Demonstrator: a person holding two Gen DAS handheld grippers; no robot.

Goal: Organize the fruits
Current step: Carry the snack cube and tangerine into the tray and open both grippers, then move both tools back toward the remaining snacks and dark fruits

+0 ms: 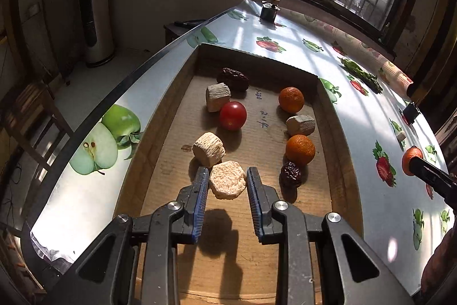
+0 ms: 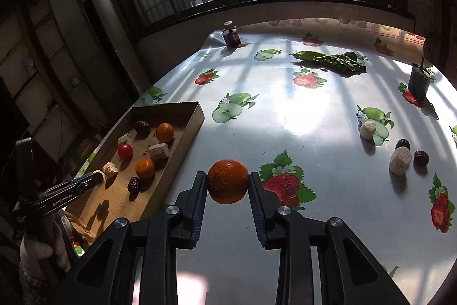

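My left gripper (image 1: 227,176) is shut on a pale beige chunk (image 1: 227,182) and holds it above the floor of a cardboard tray (image 1: 171,93). In the tray lie a red tomato (image 1: 232,115), two oranges (image 1: 291,99) (image 1: 300,149), two dark dates (image 1: 232,78) (image 1: 290,175) and three more beige chunks. My right gripper (image 2: 227,180) is shut on an orange (image 2: 227,181), held above the table to the right of the tray (image 2: 197,116). That orange also shows at the right edge of the left wrist view (image 1: 411,159).
Loose on the fruit-print tablecloth (image 2: 300,116) at the right lie two beige chunks (image 2: 368,129) (image 2: 400,161) and two dark fruits (image 2: 402,144) (image 2: 421,157). Green leafy vegetables (image 2: 331,59) lie at the back. A small jar (image 2: 231,36) and a dark cup (image 2: 419,80) stand near the far edges.
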